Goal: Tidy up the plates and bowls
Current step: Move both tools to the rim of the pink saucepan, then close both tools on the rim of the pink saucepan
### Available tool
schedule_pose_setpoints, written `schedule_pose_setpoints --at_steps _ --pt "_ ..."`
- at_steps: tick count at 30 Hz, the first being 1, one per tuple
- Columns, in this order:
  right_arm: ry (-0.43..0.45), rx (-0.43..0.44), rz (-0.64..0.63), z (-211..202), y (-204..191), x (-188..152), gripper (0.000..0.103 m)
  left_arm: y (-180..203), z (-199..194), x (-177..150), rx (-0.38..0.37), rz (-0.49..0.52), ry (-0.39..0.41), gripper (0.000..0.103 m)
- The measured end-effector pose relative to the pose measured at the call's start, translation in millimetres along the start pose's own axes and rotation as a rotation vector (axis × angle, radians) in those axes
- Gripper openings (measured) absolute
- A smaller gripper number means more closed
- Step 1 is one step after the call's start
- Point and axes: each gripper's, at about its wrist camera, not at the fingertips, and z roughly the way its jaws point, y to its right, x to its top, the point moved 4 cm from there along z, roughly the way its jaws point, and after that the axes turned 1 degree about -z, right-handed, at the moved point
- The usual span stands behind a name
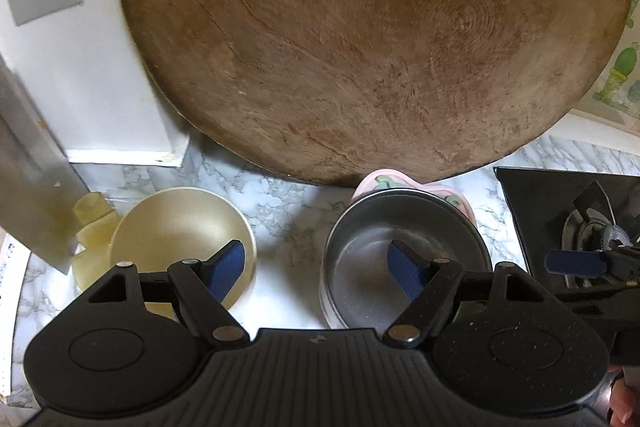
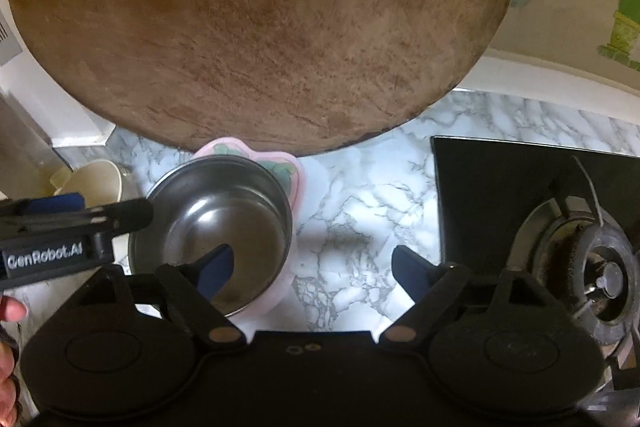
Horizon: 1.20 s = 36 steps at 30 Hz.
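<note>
Left gripper (image 1: pixel 318 269) jaws stood apart, empty: cream round bowl (image 1: pixel 182 233) behind left pad, steel round bowl (image 1: pixel 404 247) on pink plate (image 1: pixel 384 181) behind right pad. Right gripper (image 2: pixel 310 271) likewise apart, empty, steel bowl's rim between its pads. Advice: straddle one rim, pinch squarely.

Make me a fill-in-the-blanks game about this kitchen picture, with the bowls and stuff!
1. The metal bowl sits on a ______ plate.
2. Leaning behind the bowls is a big round ______ board.
3. The cream bowl rests on a ______-patterned counter.
4. Both tools, left tool and right tool, hold ______.

Missing words: pink; wooden; marble; nothing
</note>
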Motion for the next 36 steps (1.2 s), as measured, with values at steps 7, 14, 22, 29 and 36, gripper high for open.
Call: schedule_pose_setpoints --at_steps 7,14,22,29,36 --pt "-0.024 0.022 -0.008 12.5 0.5 2.6 0.072 3.7 19.3 3.7 -0.003 0.007 -0.028 0.063" --pt "-0.040 0.035 0.003 21.9 1.7 3.3 0.053 7.0 30.6 1.7 -0.009 0.010 -0.053 0.038" --pt "-0.041 0.054 -0.014 20.8 -5.3 3.3 0.037 7.8 32.9 -2.2 -0.003 0.006 -0.060 0.020" --pt "-0.049 0.058 0.000 22.5 -8.6 0.0 0.026 7.5 32.9 -4.5 0.002 0.012 -0.063 0.010" --pt "-0.021 0.041 -0.007 17.1 -16.4 -2.2 0.012 4.0 30.0 -7.3 0.004 0.014 -0.063 0.004"
